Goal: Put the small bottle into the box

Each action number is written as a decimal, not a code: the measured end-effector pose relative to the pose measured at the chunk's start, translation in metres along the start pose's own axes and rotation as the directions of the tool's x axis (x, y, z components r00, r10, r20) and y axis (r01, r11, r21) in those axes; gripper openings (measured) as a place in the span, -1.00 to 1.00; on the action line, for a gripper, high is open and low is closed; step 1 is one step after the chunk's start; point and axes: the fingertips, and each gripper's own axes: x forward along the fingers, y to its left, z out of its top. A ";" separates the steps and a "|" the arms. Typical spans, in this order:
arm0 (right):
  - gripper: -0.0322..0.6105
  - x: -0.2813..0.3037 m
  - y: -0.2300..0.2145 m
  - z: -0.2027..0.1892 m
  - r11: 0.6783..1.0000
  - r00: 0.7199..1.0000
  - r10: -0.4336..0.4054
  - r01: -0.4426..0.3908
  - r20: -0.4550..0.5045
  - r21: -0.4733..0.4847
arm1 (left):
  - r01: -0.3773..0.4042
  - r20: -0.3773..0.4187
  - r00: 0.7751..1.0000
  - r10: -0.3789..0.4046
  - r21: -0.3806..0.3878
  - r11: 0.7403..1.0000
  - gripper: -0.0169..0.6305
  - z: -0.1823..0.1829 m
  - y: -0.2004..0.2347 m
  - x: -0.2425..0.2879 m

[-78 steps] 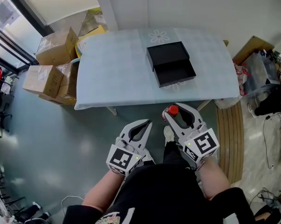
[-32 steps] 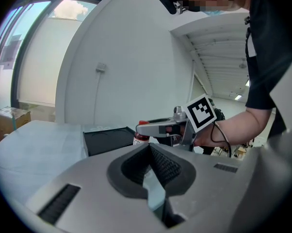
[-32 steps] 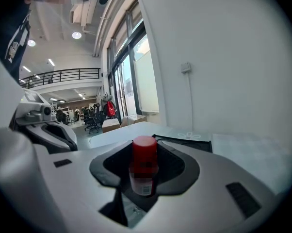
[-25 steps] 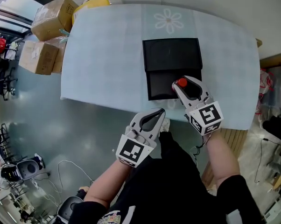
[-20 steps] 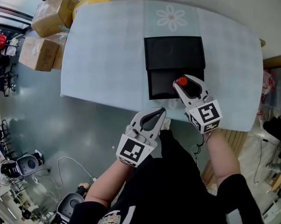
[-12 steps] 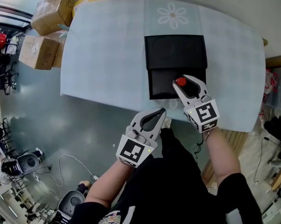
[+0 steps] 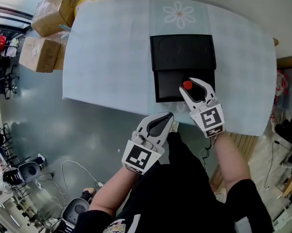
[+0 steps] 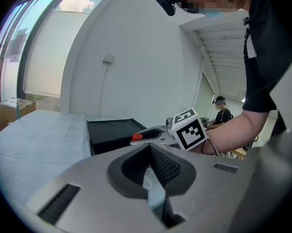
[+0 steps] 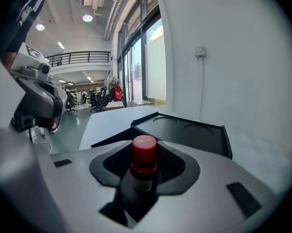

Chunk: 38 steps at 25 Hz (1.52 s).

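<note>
Here right gripper (image 7: 188, 87) jaws clamp small bottle (image 9: 144, 152), lower body hidden; left gripper (image 7: 168, 116) jaws closed, empty.

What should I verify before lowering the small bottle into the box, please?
1. Right tongs shut on small bottle: ok.
2. Bottle upright, red cap on top: ok.
3. Black box open: ok.
4. Bottle above the tray of the box: ok, from the head view.
5. Bottle's height above the tray: cannot tell.
6. Left tongs shut, empty, clear of the box: ok.
</note>
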 end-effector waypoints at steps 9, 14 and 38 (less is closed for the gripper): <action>-0.40 0.001 0.005 -0.005 1.000 0.999 -0.007 0.006 -0.040 -0.025 | 0.006 0.006 1.000 -0.006 0.004 1.000 -0.92 0.001 -0.002 -0.011; -0.39 0.001 0.007 -0.007 0.999 0.998 -0.033 0.032 -0.051 -0.023 | 0.004 0.014 1.000 -0.004 0.005 1.000 -0.92 0.000 -0.001 -0.025; -0.87 -0.120 0.119 0.081 0.952 0.953 -0.219 0.161 0.208 0.261 | 0.104 0.128 0.984 -0.121 0.132 0.986 -0.92 0.021 -0.032 -0.148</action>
